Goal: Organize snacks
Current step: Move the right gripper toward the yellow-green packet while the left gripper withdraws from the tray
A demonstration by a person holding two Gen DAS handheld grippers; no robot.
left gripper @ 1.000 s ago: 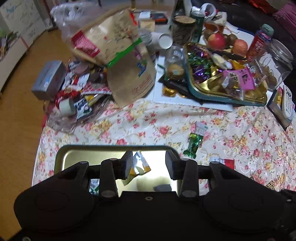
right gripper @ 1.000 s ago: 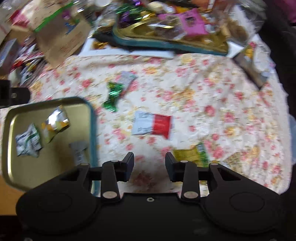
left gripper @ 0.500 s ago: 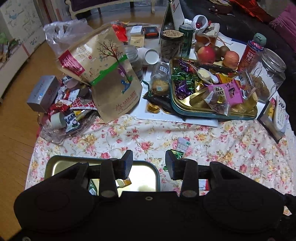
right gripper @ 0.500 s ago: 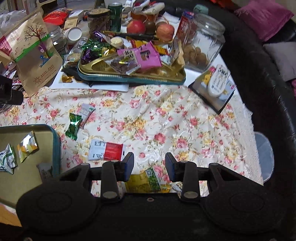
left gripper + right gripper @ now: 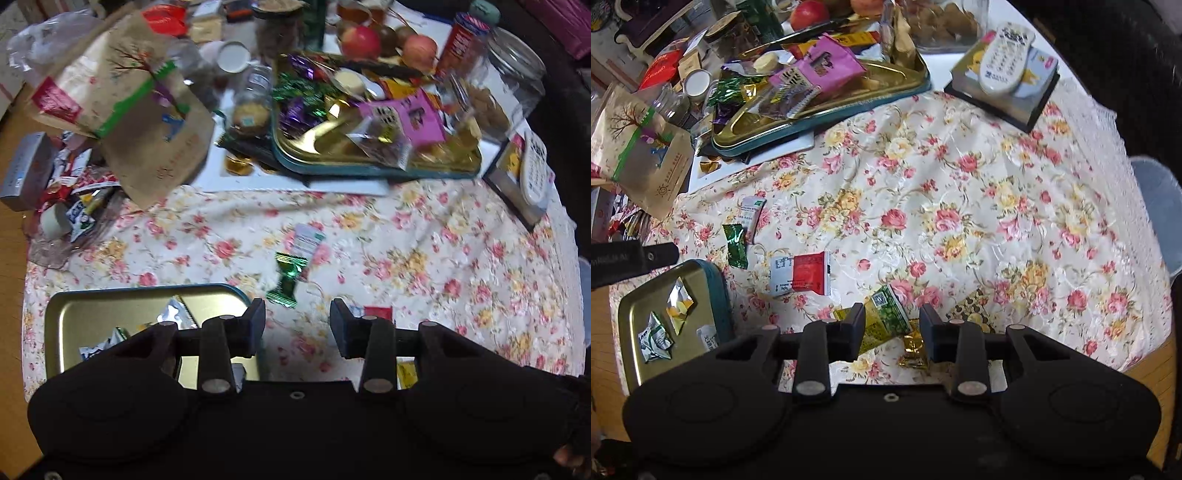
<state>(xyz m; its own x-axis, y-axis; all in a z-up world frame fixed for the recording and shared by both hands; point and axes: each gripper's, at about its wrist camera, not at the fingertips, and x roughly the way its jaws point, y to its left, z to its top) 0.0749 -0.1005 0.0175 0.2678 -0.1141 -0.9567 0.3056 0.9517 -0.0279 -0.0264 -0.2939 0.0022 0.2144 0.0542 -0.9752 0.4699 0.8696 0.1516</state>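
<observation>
So the right gripper (image 5: 892, 330) hangs over the near edge of the tabletop (image 5: 960, 184) with its fingers apart and nothing held, and the yellow-green snack packet (image 5: 882, 321) lies right under them at lower centre of the right wrist view, its long axis slanting from lower left to upper right, with a gold-wrapped candy (image 5: 914, 350) just beside it. The left gripper (image 5: 297, 325) is also empty, fingers wide, with the green candy (image 5: 287, 275) just above its tips. The small tin tray (image 5: 633, 332) sits lower left with a few wrappers inside. The right hand looks closer to the packet.
</observation>
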